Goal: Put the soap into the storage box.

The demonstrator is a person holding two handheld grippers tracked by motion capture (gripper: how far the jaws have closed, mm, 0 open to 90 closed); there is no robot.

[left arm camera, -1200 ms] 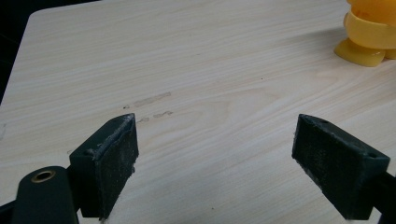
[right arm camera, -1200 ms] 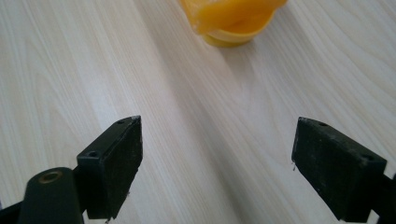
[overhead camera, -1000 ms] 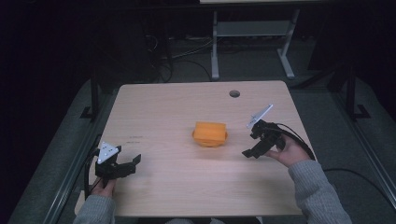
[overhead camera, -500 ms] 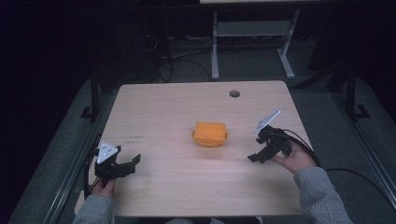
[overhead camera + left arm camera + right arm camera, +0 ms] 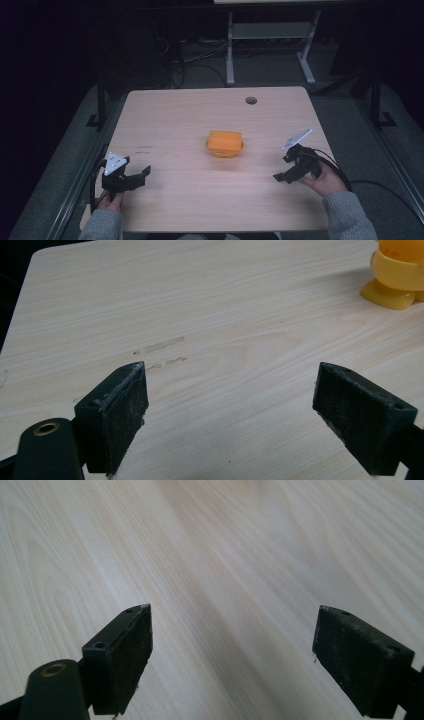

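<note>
While the orange container (image 5: 224, 143) sits near the middle of the wooden table (image 5: 175, 115), in the high view both grippers hang back on the person's side of it: the left gripper (image 5: 131, 179) well to the near left of the container, the right gripper (image 5: 285, 172) to its near right and somewhat closer. Neither touches it. A round cable hole (image 5: 251, 100) lies beyond the container, toward the far edge.

From the left gripper view, the left gripper (image 5: 230, 415) has its jaws spread wide with nothing between them but bare wood, and the container (image 5: 397, 270) sits far off at the upper right (its flared yellow-orange base is plain to see). A few faint scuff marks (image 5: 161, 347) lie between the gripper and the container.

From the right gripper view, the right gripper (image 5: 232, 655) is likewise released, jaws wide apart over plain tabletop.

My judgement is that the step in hand is an approach to the container. To do it well, the closer right gripper should swing toward the container, line its jaws up across the container's flatter sides, and come in low and level before closing, since the lid looks as if it sits loose on the base.
</note>
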